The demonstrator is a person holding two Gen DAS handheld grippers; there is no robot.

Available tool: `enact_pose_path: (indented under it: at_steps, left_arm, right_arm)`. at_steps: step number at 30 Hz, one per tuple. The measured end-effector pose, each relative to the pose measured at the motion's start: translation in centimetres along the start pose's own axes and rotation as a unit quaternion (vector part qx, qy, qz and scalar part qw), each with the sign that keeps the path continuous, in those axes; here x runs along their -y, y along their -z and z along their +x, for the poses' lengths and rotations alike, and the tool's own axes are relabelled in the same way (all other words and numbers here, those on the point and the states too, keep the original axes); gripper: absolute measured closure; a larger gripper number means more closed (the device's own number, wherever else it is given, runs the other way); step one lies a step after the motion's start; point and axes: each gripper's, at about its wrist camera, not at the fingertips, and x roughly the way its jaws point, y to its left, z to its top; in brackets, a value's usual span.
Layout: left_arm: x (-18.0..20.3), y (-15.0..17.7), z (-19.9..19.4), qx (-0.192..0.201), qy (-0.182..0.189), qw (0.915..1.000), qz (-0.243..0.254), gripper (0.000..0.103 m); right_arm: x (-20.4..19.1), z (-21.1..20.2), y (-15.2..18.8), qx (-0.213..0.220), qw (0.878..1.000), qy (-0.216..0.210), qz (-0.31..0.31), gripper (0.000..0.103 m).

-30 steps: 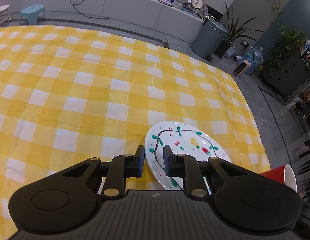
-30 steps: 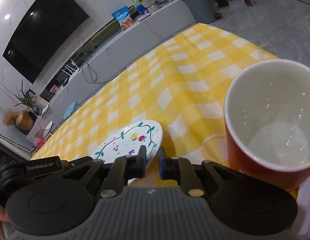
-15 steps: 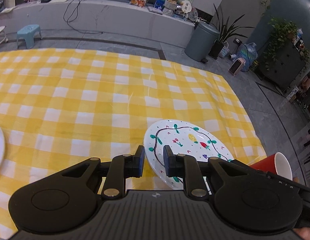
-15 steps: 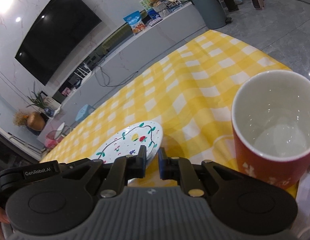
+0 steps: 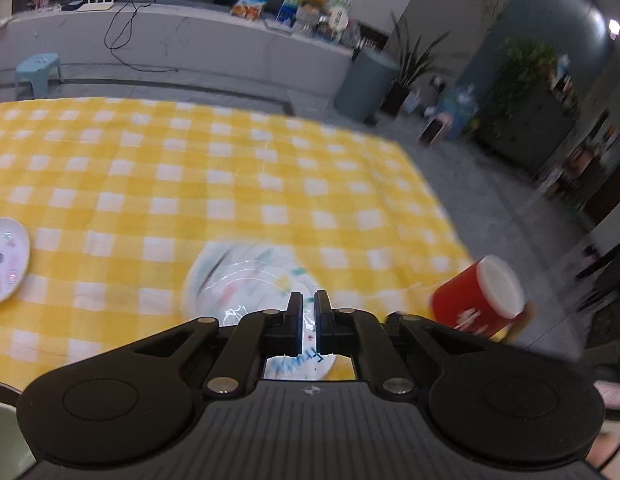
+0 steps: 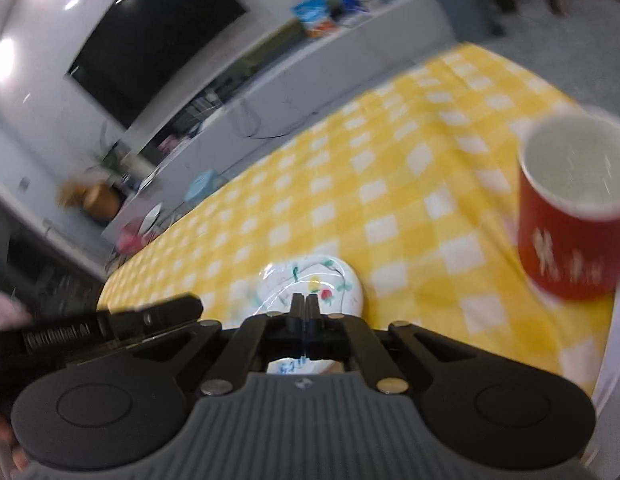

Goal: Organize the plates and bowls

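The painted plate (image 5: pixel 246 280) lies apart from the small plate (image 5: pixel 6 260) on the table (image 5: pixel 190 168), so stacking seems barely begun. The left hand-held gripper (image 5: pixel 308 300) and right hand-held gripper (image 6: pixel 304 304) hover nearly closed, holding nothing.

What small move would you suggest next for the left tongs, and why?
Probably open the left tongs and dip to the near rim of the painted plate: they look almost closed, the plate lies flat, and a second plate waits leftward.
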Motion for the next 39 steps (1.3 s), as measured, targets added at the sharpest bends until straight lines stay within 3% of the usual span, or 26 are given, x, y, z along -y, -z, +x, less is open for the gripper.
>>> enact_pose_path:
  at_steps: [2,4,6,9,11,14,15,16,20,27,34,37,39]
  left_arm:
    - [-1.2,-0.6,1.3,-0.02,-0.029,0.9994,-0.005,0.097]
    - [-2.4,-2.1,1.9,-0.037,-0.063,0.9973,-0.001,0.097]
    - [-3.3,-4.4,2.2,-0.05,-0.059,0.9969,0.014,0.095]
    - [-5.1,-7.1,5.0,-0.108,-0.077,0.9901,0.047,0.094]
    - [-6.3,-8.0,6.7,-0.138,-0.059,0.9874,0.051,0.092]
    - [-7.6,-8.7,7.8,-0.144,-0.024,0.9872,0.064,0.081]
    - [-8.1,-8.8,8.2,-0.152,-0.009,0.9859,0.069,0.073]
    - [-8.5,-8.8,8.5,-0.164,0.005,0.9838,0.072,0.068]
    - [-9.3,-8.3,9.4,-0.183,0.022,0.9797,0.077,0.068]
    - [-11.0,-8.3,10.5,-0.192,0.091,0.977,0.022,0.068]
    - [-12.1,-7.9,10.9,-0.19,0.116,0.9749,-0.004,0.076]
    - [-12.4,-8.0,11.1,-0.194,0.118,0.9737,-0.024,0.08]
    - [-12.1,-7.9,10.8,-0.189,0.112,0.9755,-0.01,0.083]
  right_arm:
    - [1.3,0.7,0.1,-0.007,1.0,-0.005,0.028,0.103]
    - [2.8,1.7,0.1,-0.016,0.999,0.024,0.043,0.103]
    - [4.1,2.3,0.1,-0.025,0.998,0.022,0.056,0.103]
    - [5.1,3.4,-0.7,-0.034,0.996,0.04,0.07,0.101]
    - [5.0,4.4,-1.0,-0.037,0.997,0.029,0.068,0.101]
    - [5.2,5.9,-1.4,-0.046,0.996,0.021,0.079,0.094]
    - [5.3,6.4,-1.5,-0.053,0.995,0.011,0.083,0.091]
    - [5.3,6.8,-1.5,-0.06,0.995,0.002,0.083,0.08]
    - [5.0,7.1,-1.6,-0.058,0.995,-0.018,0.076,0.076]
    - [6.6,8.3,-1.9,-0.058,0.991,-0.059,0.109,0.078]
    - [6.6,9.1,-1.7,-0.057,0.989,-0.082,0.113,0.078]
    - [6.8,9.1,-1.4,-0.054,0.988,-0.079,0.118,0.083]
    - [7.4,8.9,-1.3,-0.055,0.988,-0.072,0.126,0.088]
